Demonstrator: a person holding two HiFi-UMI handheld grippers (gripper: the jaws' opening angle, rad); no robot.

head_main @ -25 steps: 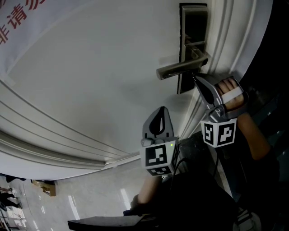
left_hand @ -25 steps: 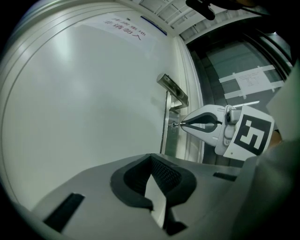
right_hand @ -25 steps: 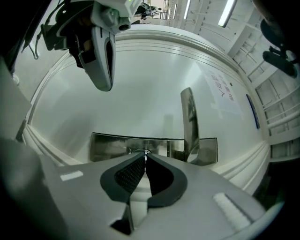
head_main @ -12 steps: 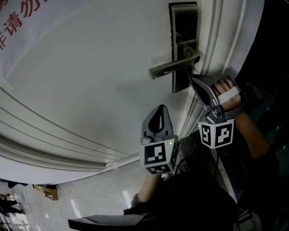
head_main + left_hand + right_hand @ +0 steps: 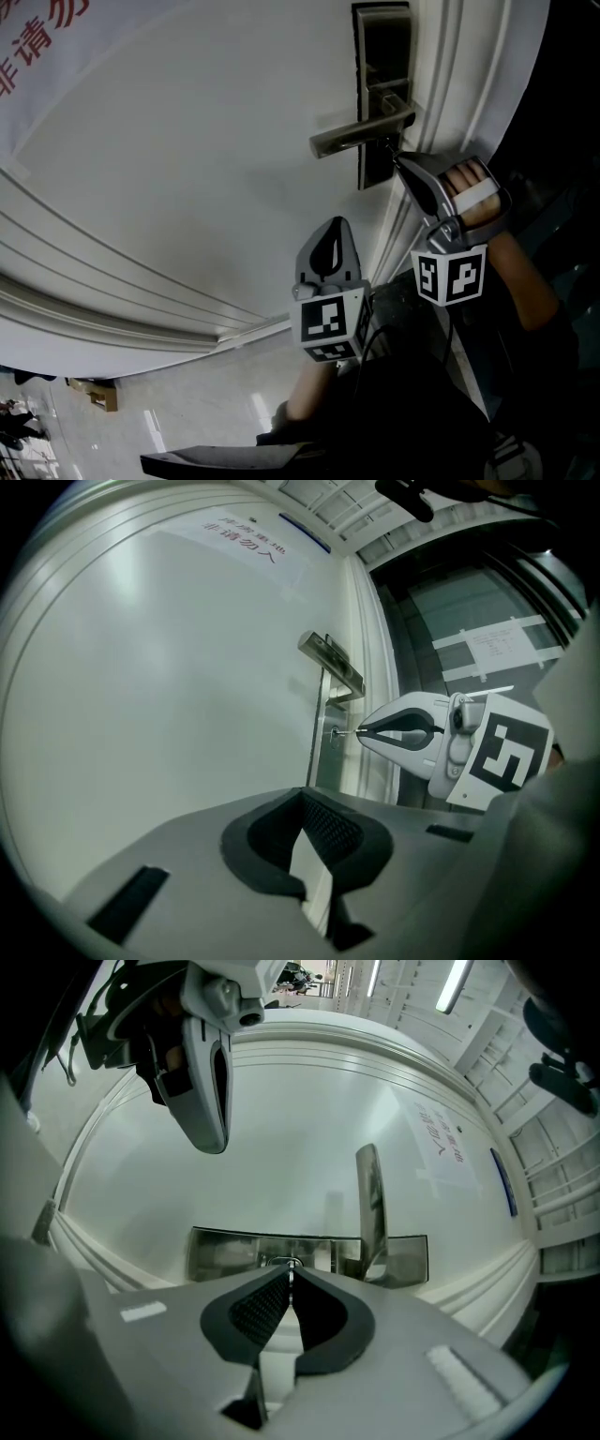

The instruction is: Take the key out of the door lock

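Where right fingers (image 5: 263, 1305) close, key (image 5: 346, 731) (lodged) sits.

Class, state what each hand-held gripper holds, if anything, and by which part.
Right hand-held gripper pinches the key by its outer end; left hand-held gripper holds nothing.

All three views toward door lock (image 5: 382, 47)

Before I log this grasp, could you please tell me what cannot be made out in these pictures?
Key: a tiny sliver in the left gripper view; depth in the lock plate unreadable.
Head view: too small and dark between handle and right gripper.
Right gripper view: its own shut jaws cover most of it.
Red print, head view: cut off at the frame edge.
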